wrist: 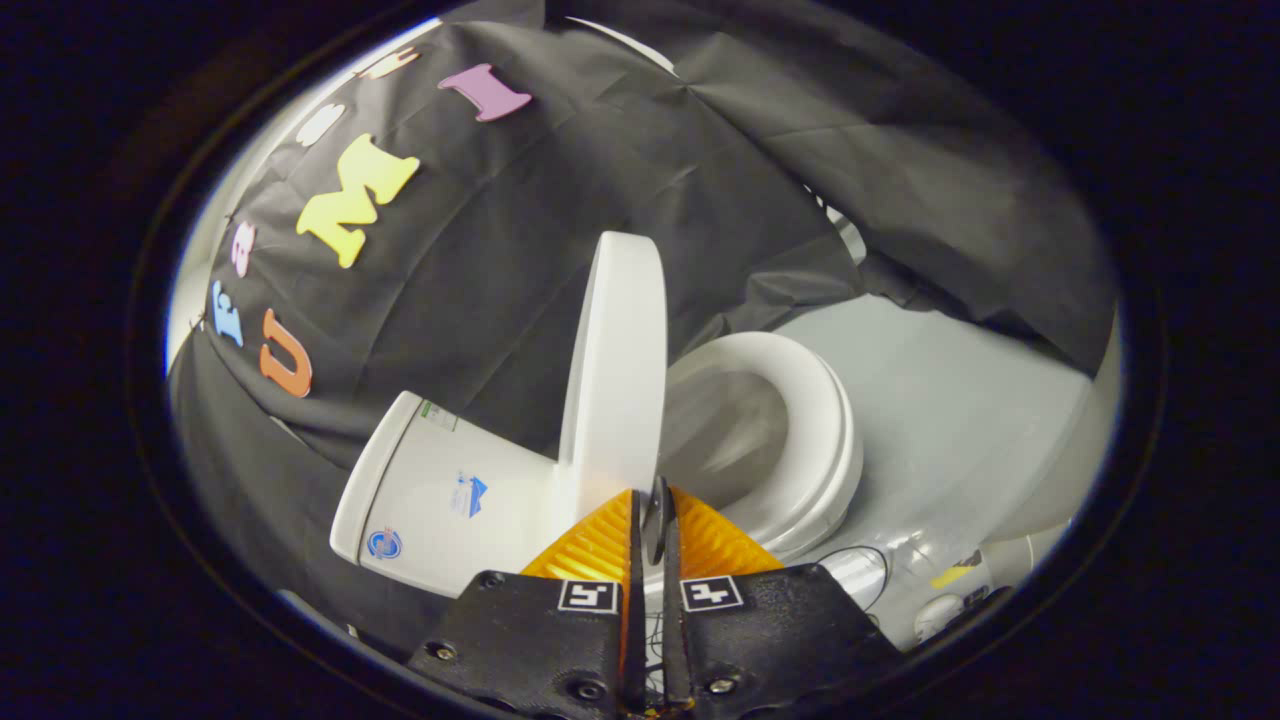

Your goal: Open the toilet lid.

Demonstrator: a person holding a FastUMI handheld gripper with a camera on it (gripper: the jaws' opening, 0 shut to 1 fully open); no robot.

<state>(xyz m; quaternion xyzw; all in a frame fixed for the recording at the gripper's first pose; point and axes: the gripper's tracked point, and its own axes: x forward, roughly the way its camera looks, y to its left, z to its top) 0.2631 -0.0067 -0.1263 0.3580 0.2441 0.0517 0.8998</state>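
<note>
The white toilet lid (615,370) stands raised, seen edge-on, between the tank (440,490) on one side and the ring seat (820,440) over the open bowl on the other. Its near rim runs straight into the narrow slit between my fingers. My gripper (650,500) is shut on that rim, one finger on each face of the lid. A small dark piece shows in the slit right at the tips. The rest of the lid stretches away beyond the fingers.
Black cloth hangs close behind the tank and around the toilet. Pale grey floor (950,400) lies beyond the seat. A white rounded fixture (1060,470) and a few small white items with a thin cable (860,560) sit beside the bowl.
</note>
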